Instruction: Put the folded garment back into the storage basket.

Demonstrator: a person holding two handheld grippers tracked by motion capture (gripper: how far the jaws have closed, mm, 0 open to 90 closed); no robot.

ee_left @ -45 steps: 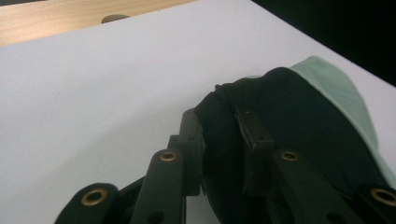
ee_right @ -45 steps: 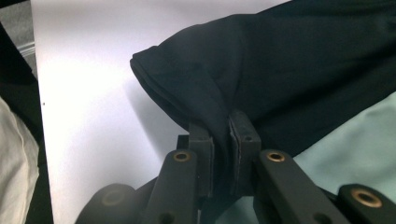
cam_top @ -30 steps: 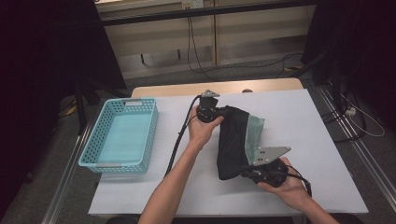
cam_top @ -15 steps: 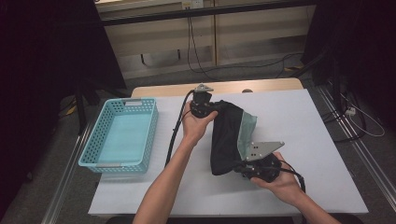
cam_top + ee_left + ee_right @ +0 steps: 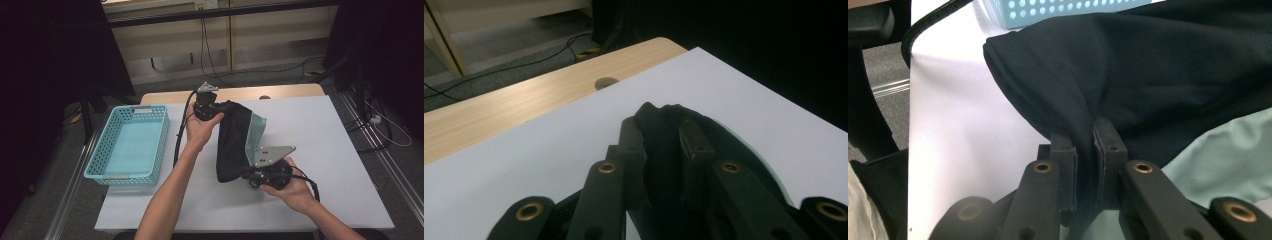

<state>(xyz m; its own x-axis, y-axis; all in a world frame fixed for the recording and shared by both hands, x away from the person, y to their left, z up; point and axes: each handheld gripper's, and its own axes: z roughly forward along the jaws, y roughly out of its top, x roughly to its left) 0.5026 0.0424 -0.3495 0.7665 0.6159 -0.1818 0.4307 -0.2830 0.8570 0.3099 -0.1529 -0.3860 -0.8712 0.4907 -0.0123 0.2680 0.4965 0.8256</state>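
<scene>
black cloth (image 5: 235, 142) lies stretched on the white desk (image 5: 345, 150), its long axis running from the far side near the desk's back edge toward the person's near side, tilted a little to the right. a pale green layer (image 5: 256, 135) shows along its right edge, either a lining or a second piece under it; i cannot tell which. the blue basket (image 5: 127, 145) sits well apart to the left, off the desk's left edge. the left tool (image 5: 659, 137) holds the far end of the cloth, its jaws closed down on a bunched fold. the right tool (image 5: 1084, 135) holds the near end the same way, jaws pinched tight on black fabric. so each hand has one end, and the cloth spans between them. judging by that, any fold would bring the near end up toward the far one, and the right hand (image 5: 295, 187) is better placed to travel.
</scene>
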